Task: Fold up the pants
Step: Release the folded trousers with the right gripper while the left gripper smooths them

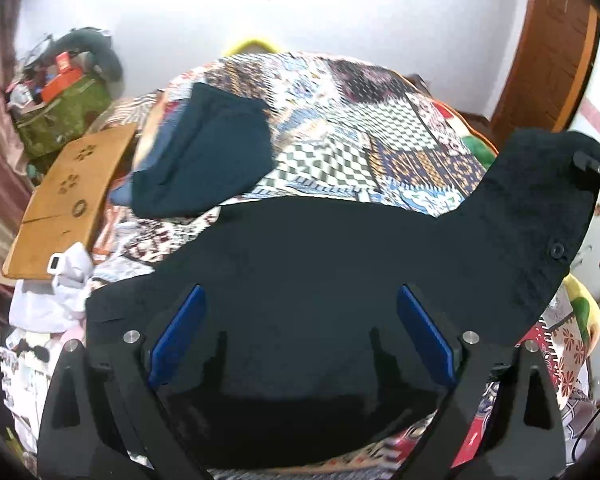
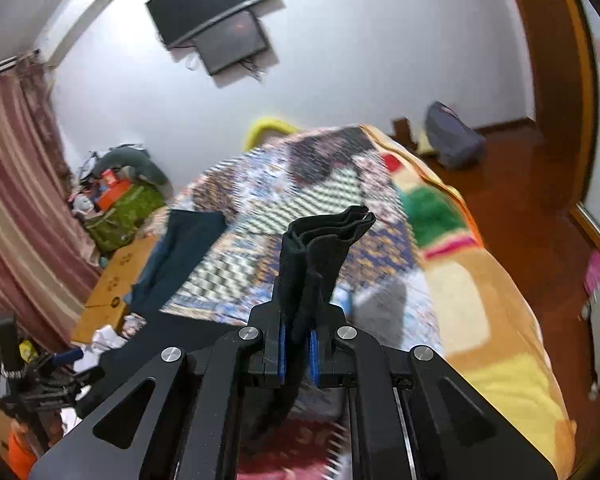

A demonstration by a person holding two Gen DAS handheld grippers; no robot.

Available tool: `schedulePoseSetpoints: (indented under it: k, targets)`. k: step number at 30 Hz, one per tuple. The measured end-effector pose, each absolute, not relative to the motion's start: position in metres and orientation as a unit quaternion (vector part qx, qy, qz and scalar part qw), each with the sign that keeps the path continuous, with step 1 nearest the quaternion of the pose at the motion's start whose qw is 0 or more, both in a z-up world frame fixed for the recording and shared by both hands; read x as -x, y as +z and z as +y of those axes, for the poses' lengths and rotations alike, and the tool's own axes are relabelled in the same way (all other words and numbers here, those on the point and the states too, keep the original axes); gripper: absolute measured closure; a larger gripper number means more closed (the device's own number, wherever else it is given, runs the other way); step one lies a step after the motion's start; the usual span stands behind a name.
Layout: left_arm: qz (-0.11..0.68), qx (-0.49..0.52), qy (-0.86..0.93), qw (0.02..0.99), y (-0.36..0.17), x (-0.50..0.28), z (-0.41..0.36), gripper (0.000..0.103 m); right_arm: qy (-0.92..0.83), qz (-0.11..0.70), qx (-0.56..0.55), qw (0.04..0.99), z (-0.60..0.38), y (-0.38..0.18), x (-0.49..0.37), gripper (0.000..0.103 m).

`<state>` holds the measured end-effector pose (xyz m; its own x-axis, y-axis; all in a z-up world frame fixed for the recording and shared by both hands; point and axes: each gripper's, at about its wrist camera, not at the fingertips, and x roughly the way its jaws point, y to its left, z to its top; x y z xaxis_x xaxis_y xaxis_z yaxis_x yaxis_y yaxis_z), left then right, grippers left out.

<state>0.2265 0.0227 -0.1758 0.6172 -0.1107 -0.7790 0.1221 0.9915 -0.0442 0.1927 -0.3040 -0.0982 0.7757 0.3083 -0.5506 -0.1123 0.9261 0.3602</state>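
My right gripper (image 2: 296, 340) pinches a bunched edge of the black pants (image 1: 320, 280), which spread across the quilt (image 1: 360, 120). My left gripper (image 1: 300, 336) is wide open over the fabric, touching nothing. A folded dark garment (image 1: 208, 152) lies beyond; a wooden board (image 1: 68, 196) sits left.

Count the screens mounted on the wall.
2: a larger dark screen high on the white wall, and a smaller screen overlapping just below it. Others may lie outside view.

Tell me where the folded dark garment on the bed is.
In the left wrist view the folded garment lies upper left on the patchwork bedspread, near the wooden board.
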Motion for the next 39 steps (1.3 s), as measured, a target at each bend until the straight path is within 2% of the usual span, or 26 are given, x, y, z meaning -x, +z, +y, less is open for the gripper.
schedulePoseSetpoints:
  k: [7,13,17,23,30,34,36,39]
  targets:
    - [0.428,0.024,-0.035,0.903,-0.173,-0.201,0.064,0.006,0.178,0.292,-0.111,0.933,-0.239,-0.068,-0.219,0.096]
    - [0.43,0.043,-0.007,0.902,-0.179,-0.181,0.093,0.006,0.236,0.3,-0.06,0.922,-0.171,-0.062,-0.239,0.096]
    - [0.434,0.06,0.007,0.899,-0.183,-0.173,0.108,0.006,0.277,0.328,-0.03,0.903,-0.12,-0.082,-0.241,0.097]
    - [0.438,0.077,0.016,0.896,-0.189,-0.163,0.118,0.006,0.326,0.39,0.027,0.861,-0.062,-0.14,-0.219,0.096]
    - [0.445,0.063,0.022,0.893,-0.195,-0.157,0.117,0.006,0.343,0.44,0.083,0.826,-0.039,-0.19,-0.19,0.096]
    - [0.447,0.061,0.023,0.892,-0.195,-0.156,0.115,0.006,0.345,0.445,0.093,0.821,-0.036,-0.191,-0.186,0.089]
    - [0.444,0.056,0.023,0.894,-0.192,-0.157,0.113,0.006,0.358,0.45,0.092,0.813,-0.037,-0.188,-0.184,0.08]
    - [0.439,0.053,0.02,0.897,-0.184,-0.158,0.109,0.006,0.38,0.458,0.092,0.799,-0.039,-0.185,-0.175,0.072]
